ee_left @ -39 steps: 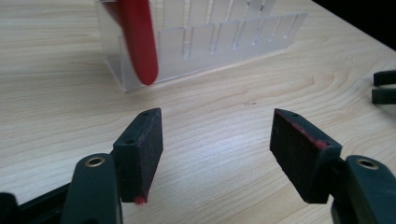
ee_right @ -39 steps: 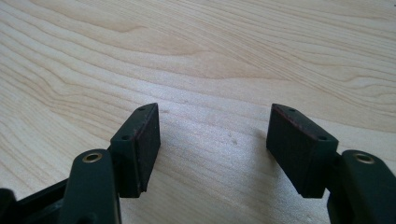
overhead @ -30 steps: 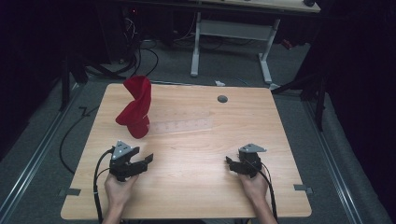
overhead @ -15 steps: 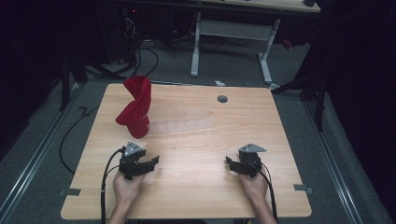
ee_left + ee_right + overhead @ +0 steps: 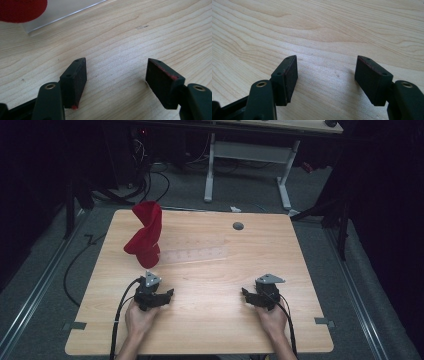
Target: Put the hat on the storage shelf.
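Note:
A red cloth (image 5: 143, 237) stands twisted upright at the table's far left, and its lower edge (image 5: 20, 10) shows at the top left of the left gripper view. Beside it a clear plastic sheet (image 5: 197, 252) lies flat on the wood, its near corner (image 5: 62, 11) ahead of the left jaws. My left gripper (image 5: 159, 293) rests low over the table in front of the cloth, open (image 5: 116, 75), with bare wood between its jaws. My right gripper (image 5: 252, 295) sits over the near right of the table, also open (image 5: 327, 75) with nothing in it.
The wooden table (image 5: 210, 320) has a small grey round grommet (image 5: 238, 226) near its far edge. Cables trail from both grippers over the near edge. Beyond the table are a grey floor and a white desk frame (image 5: 250, 155).
My left gripper has slid to the right, nearer the table's middle. The right gripper, the cloth and the clear sheet have stayed where they were.

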The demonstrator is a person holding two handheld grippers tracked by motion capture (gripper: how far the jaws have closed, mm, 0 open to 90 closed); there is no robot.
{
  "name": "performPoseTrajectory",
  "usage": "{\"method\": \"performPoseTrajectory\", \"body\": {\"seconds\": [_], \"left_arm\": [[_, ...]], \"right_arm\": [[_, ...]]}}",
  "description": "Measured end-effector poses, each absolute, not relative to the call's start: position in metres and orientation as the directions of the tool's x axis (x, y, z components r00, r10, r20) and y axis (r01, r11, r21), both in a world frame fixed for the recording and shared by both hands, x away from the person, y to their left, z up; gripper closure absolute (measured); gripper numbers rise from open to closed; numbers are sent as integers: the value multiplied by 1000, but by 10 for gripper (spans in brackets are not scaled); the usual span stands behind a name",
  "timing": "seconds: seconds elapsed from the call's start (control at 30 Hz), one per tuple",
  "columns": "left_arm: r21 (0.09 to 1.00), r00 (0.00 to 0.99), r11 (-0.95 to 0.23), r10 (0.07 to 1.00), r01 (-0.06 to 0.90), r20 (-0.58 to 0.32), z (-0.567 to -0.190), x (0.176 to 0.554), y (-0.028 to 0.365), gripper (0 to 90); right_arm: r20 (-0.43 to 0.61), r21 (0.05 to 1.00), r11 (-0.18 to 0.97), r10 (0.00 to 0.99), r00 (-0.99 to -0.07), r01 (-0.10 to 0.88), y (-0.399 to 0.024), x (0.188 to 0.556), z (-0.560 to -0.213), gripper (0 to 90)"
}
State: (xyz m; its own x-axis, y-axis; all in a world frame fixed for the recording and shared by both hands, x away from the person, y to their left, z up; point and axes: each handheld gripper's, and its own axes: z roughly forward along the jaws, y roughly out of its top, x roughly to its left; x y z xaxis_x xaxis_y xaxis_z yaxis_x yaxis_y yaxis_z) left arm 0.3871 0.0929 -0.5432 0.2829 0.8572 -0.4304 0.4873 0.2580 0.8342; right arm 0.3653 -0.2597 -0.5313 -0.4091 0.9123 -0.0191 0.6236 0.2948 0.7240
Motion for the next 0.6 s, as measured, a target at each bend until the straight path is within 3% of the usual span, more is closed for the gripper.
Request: {"method": "performPoseTrajectory", "body": {"seconds": [0.13,0.6], "left_arm": [[854,298,232,868,465,-398,-546,388,90,331],[849,300,237,863,472,-407,-546,388,90,302]], "right_arm": [[-20,724,297,911,-411,623,-260,365,-531,352],[-19,724,298,910,-414,622,-259,365,-531,347]]}}
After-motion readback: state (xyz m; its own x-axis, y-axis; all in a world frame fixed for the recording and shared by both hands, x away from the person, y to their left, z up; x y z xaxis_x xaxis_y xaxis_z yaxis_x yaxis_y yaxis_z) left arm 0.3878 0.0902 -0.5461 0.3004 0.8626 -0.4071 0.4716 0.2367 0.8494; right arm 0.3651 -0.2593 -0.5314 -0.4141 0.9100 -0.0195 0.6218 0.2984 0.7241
